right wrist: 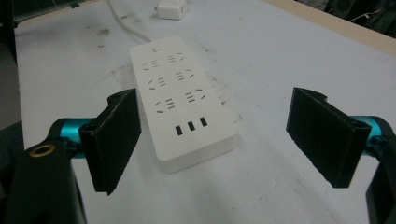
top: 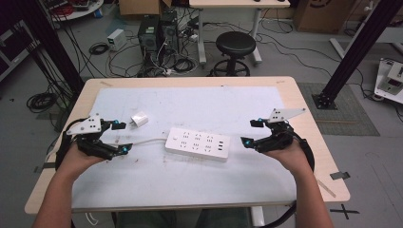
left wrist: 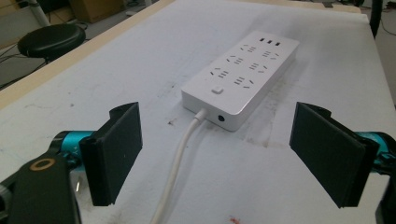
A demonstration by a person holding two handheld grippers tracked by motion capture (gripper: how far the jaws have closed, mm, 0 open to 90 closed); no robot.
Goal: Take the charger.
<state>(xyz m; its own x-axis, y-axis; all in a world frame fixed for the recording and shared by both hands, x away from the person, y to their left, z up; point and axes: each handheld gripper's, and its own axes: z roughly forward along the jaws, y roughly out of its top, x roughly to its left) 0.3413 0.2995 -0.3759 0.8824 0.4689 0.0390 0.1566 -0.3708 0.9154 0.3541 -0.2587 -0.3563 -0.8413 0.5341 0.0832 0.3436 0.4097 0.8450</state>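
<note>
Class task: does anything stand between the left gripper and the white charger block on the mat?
Nothing visible does. The left gripper, fingers open, sits just left of the charger block; only bare mat lies between.

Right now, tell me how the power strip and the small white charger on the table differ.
The power strip is a long flat slab; the charger is a small stubby block. The strip's face carries rows of sockets, three USB ports and a switch; the charger's visible faces look plain. The strip lies mid-table; the charger sits near the left hand-held gripper. Both are white, resting on the table.
</note>
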